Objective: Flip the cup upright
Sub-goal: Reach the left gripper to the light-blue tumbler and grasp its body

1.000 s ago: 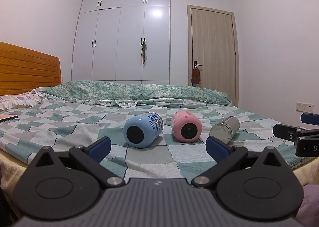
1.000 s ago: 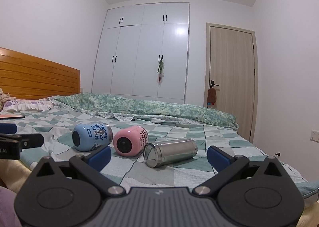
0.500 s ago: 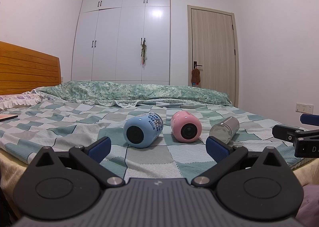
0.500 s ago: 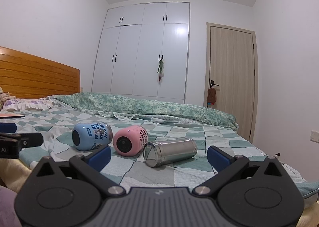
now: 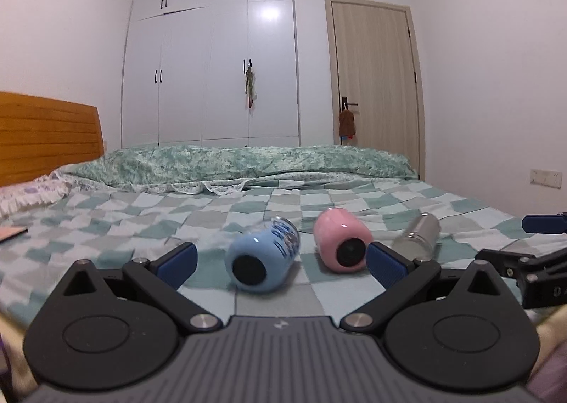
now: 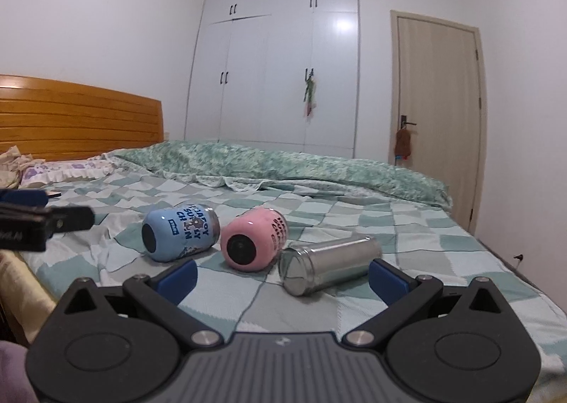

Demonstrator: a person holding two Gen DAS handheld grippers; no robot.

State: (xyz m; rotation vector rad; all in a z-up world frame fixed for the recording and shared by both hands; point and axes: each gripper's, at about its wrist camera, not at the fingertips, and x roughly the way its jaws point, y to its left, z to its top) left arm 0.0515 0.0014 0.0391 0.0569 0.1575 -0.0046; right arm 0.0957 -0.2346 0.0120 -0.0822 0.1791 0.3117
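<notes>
Cups lie sideways on the bed: blue cup, pink cup, steel cup, contents unseen. My left tool and right tool gape, holding nothing.

You have three cups lying on their sides on one bed: one blue cup ahead and left of your right gripper, one pink cup straight ahead of it, and one steel cup just beyond its right fingertip. You hold two grippers, each with two blue-tipped fingers spread wide; the left gripper faces the blue cup. Beyond them stand one wardrobe with six doors and one room door, and one headboard
</notes>
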